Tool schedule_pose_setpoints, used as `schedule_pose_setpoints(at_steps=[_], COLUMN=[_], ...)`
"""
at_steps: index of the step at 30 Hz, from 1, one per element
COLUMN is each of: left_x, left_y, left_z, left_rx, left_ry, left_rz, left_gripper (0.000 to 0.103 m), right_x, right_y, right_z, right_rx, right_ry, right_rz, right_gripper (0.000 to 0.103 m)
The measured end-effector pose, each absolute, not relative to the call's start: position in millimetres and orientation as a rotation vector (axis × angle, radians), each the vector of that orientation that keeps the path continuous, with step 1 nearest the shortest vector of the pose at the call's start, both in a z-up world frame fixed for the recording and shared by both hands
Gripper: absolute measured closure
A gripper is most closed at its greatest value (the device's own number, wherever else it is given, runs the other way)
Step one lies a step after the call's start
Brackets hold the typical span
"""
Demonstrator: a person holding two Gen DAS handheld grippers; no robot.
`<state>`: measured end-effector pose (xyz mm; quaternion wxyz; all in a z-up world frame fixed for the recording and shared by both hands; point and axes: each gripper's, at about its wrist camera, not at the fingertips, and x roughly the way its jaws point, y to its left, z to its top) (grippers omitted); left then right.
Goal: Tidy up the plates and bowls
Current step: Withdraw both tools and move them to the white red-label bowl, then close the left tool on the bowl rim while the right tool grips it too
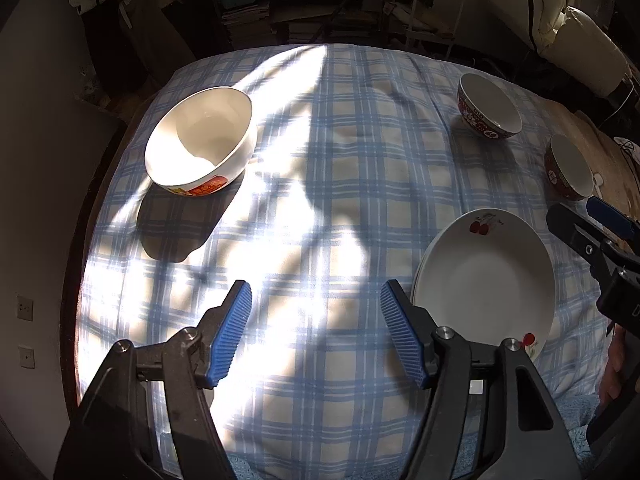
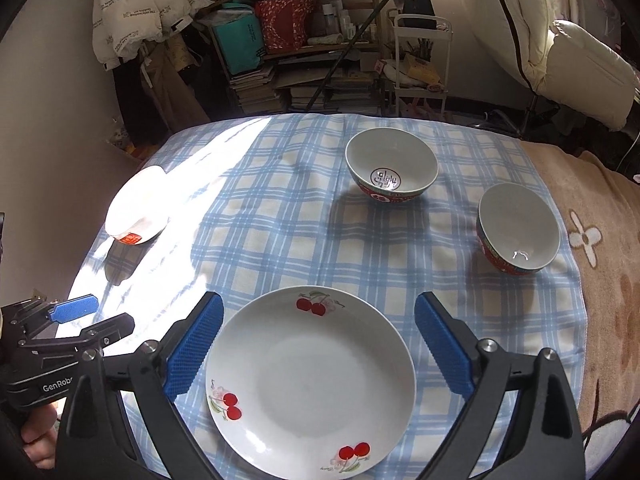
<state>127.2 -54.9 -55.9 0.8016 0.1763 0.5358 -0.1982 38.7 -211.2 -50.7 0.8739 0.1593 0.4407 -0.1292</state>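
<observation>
Resting on a blue-and-cream checked cloth [image 2: 280,216] spread over the tabletop, the crockery falls into three kinds. Nearest the right wrist camera lies a round white ceramic plate [image 2: 316,384] with a shallow well and three red cherry sprigs printed around its rim. In the left wrist view a second white rim edge shows beneath its left side, so it appears to sit on another plate of the same shape [image 1: 418,280].

Beyond the plate stand two small bowls with white interiors and red patterned exteriors. The farther bowl [image 2: 392,166] carries a circular red mark in its base; the nearer bowl [image 2: 518,228] stands to its right, close to the cloth's edge, beside a tan blanket with a white flower motif [image 2: 592,240]. The two are apart from each other and from the plate.

Well away at the left, in strong sunlight, sits a large white ceramic bowl [image 1: 202,140] with a red and orange label low on its outer wall; it casts a dark shadow towards the camera.

The right tongs [image 2: 318,348] are spread wide, their blue ribbed pads [image 2: 442,348] standing either side of the plate without touching it, and hold nothing. The left tongs [image 1: 316,332] are likewise parted over bare sunlit cloth, just left of the plate stack, and are empty. A hand [image 2: 38,436] grips the left tool's handle at the lower left of the right wrist view.
</observation>
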Motion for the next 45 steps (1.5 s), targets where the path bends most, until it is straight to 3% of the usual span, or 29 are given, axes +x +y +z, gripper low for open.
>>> schedule_pose_setpoints(at_steps=[5,22,34,37,39,44,45], left_x=[148,262,330,338,343,349,350], left_y=[-44,32,55,57,57,55,55], left_z=[-40,-35,-78,-91,-98,-116,-118], left_rx=[0.403,0.256,0.162,0.134,0.127,0.117,0.106], left_ry=[1.078,1.093,1.146,1.173,1.18,1.213,1.214], left_rz=[-0.382,-0.255,-0.228,-0.25,-0.254,-0.267,-0.268], left_gripper=[0.021,0.021,0.021,0.022,0.026,0.069,0.071], right_x=[62,164,237,251,260,278,281], right_y=[-202,-153,-115,-107,-102,-94,-95], right_z=[-44,-39,-66,-78,-87,-106,-109], right_rx=[0.305,0.245,0.215,0.227,0.246,0.295,0.316], right_ry=[0.92,0.904,0.938,0.955,0.976,1.012,1.023], right_rz=[-0.249,-0.102,-0.053,-0.026,-0.008,0.034,0.043], right_gripper=[0.001,0.001,0.002,0.007,0.011,0.032,0.036])
